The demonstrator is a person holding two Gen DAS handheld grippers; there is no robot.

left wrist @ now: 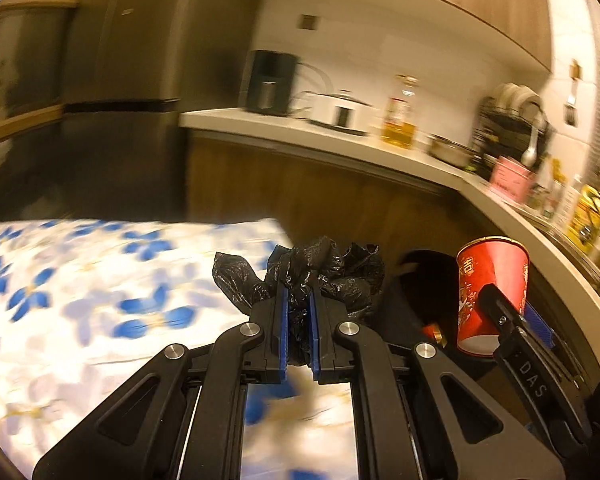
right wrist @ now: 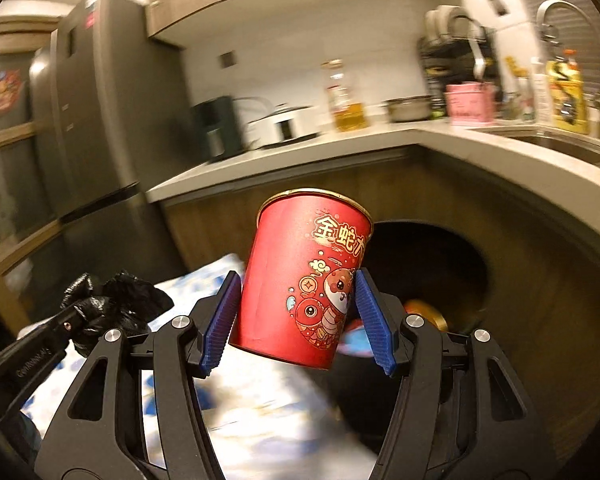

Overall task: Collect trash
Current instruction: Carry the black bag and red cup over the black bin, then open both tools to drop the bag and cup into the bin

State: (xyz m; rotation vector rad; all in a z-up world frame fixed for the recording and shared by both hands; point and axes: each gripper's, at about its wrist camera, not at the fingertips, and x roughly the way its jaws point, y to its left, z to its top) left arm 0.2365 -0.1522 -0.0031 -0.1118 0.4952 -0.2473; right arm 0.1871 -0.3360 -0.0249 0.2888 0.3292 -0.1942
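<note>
Kitchen counters of pale stone (right wrist: 480, 148) ran along the far wall, with brown wooden cabinet fronts below them and a grey refrigerator (right wrist: 100, 120) at about ten o'clock. Nearer to me was a table under a white cloth printed with blue flowers (left wrist: 80, 280).

Two pieces of trash were already picked up. The left gripper (left wrist: 299, 324) had its jaws nearly together, clamped on a crumpled black plastic bag (left wrist: 324, 276) that bulged out above the blue pads. The right gripper (right wrist: 296, 312) had its jaws well apart but pressed on both sides of a red paper cup with a cartoon snake print (right wrist: 304, 280); the cup was empty as far as I could see, and it leaned a little toward eleven o'clock.

Beyond the cup, at about two o'clock from it, stood a dark round bin (right wrist: 428, 264), its mouth open. Something orange and something blue lay inside, too blurred to name.

I judged the collecting half finished: both items were lifted off the table, and what was left was to bring them over the bin and let them go. Whether more trash lay on the table, I could not tell.
</note>
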